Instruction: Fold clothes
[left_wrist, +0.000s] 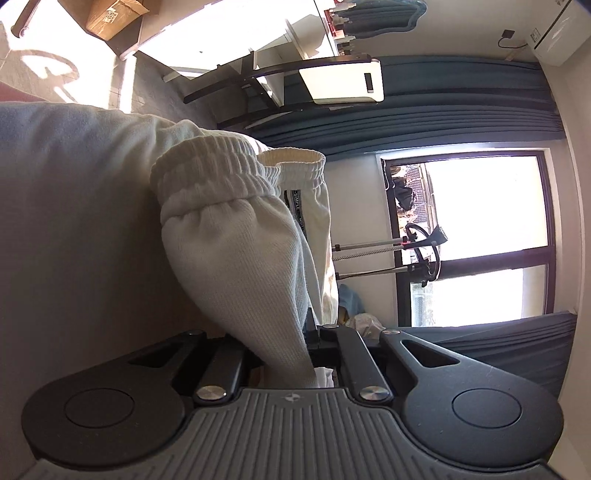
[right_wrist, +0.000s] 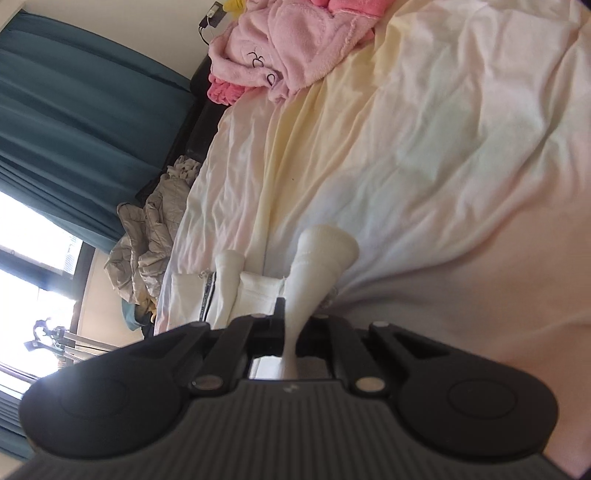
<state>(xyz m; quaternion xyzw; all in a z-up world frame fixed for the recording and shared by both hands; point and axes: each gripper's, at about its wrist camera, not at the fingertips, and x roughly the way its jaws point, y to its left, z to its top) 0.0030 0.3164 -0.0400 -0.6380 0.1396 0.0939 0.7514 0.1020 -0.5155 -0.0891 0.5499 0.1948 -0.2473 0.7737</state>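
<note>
White sweatpants with elastic cuffs and a black-and-white side stripe are held by both grippers. In the left wrist view my left gripper (left_wrist: 308, 332) is shut on a gathered leg of the pants (left_wrist: 240, 258); two ribbed cuffs bunch just beyond the fingers. In the right wrist view my right gripper (right_wrist: 291, 325) is shut on another ribbed cuff of the pants (right_wrist: 317, 266), which stands up over the bed. The rest of the pants (right_wrist: 192, 295) hangs to the left at the bed's edge.
A pale rumpled bed sheet (right_wrist: 424, 147) fills the right wrist view, with a pink fleece garment (right_wrist: 280, 48) at its far end and a grey quilt (right_wrist: 147, 236) beside the bed. Teal curtains (right_wrist: 74, 122), a window (left_wrist: 480, 236) and a chair (left_wrist: 295, 85) surround it.
</note>
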